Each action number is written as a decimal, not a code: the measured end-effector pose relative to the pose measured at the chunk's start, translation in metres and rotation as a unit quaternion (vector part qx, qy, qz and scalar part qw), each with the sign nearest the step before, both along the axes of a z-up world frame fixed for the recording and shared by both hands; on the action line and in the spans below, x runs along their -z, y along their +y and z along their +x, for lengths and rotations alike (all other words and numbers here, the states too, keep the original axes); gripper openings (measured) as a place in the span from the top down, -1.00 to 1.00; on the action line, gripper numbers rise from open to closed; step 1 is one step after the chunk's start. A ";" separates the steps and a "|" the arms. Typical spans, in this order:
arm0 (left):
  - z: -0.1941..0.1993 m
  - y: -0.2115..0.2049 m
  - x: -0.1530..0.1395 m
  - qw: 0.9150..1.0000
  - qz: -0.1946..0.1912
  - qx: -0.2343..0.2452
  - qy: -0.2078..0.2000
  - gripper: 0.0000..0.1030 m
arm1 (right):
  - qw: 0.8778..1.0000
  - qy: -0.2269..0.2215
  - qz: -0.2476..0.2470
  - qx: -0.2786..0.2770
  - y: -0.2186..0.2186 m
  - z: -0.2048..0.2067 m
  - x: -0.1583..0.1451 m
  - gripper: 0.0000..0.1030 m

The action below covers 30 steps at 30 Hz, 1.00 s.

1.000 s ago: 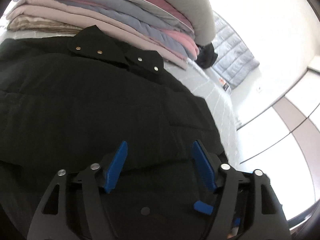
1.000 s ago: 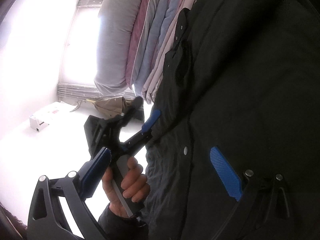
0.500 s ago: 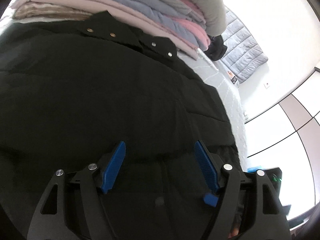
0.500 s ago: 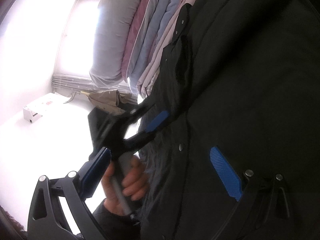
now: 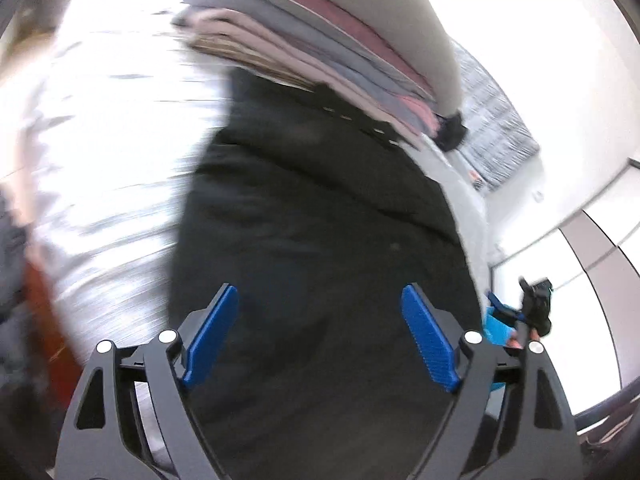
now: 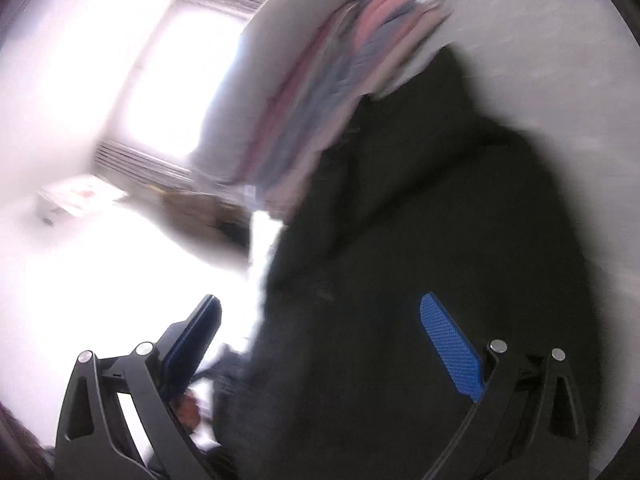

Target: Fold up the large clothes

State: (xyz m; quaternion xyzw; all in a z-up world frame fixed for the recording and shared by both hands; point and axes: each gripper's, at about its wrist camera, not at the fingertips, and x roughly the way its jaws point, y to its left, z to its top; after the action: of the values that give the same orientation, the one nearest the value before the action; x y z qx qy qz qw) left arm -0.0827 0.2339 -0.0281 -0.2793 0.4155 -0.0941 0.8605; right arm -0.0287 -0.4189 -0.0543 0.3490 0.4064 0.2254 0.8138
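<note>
A large black padded coat (image 5: 320,220) lies spread on the white bed sheet (image 5: 112,140), its snap collar toward the far stack of clothes. My left gripper (image 5: 320,294) hovers over the coat's near part. Its jaws are opening, and no cloth is pinched between the blue pads. In the right wrist view the coat (image 6: 440,220) fills the middle and right. My right gripper (image 6: 320,302) stands open above the coat's edge and holds nothing. That gripper also shows small in the left wrist view, as the right gripper (image 5: 520,316) off the coat's right side. Both views are motion-blurred.
A tall stack of folded clothes (image 5: 320,60) in pink, blue and beige, with a grey pillow on top, sits behind the collar. A grey quilted item (image 5: 492,128) lies by the far wall. A bright window (image 6: 180,60) and a brown heap (image 6: 200,208) are beyond the bed edge.
Both cameras have swung fast and pulled back from the coat, so bare sheet now shows beside it. The left jaws stand wider. The left gripper has left the middle of the right wrist view.
</note>
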 end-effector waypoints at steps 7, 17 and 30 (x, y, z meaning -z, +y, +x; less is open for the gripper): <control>-0.074 0.064 0.029 0.993 -0.037 -0.099 0.047 -0.57 | 0.997 0.060 -0.025 0.032 -0.060 -0.059 0.020 -0.87; -0.111 0.041 0.084 0.986 -0.050 -0.116 0.112 -0.57 | 0.994 0.109 -0.009 -0.004 -0.059 -0.086 0.054 -0.87; -0.117 0.017 0.118 0.973 -0.177 -0.040 0.141 -0.57 | 0.987 0.140 0.042 -0.059 -0.052 -0.129 0.078 -0.86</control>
State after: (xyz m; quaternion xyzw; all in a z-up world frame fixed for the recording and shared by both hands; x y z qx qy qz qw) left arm -0.1993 0.2510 -0.1458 -0.4537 0.4979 -0.0911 0.7334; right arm -0.1582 -0.4707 -0.1323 0.3860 0.5268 0.2386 0.7187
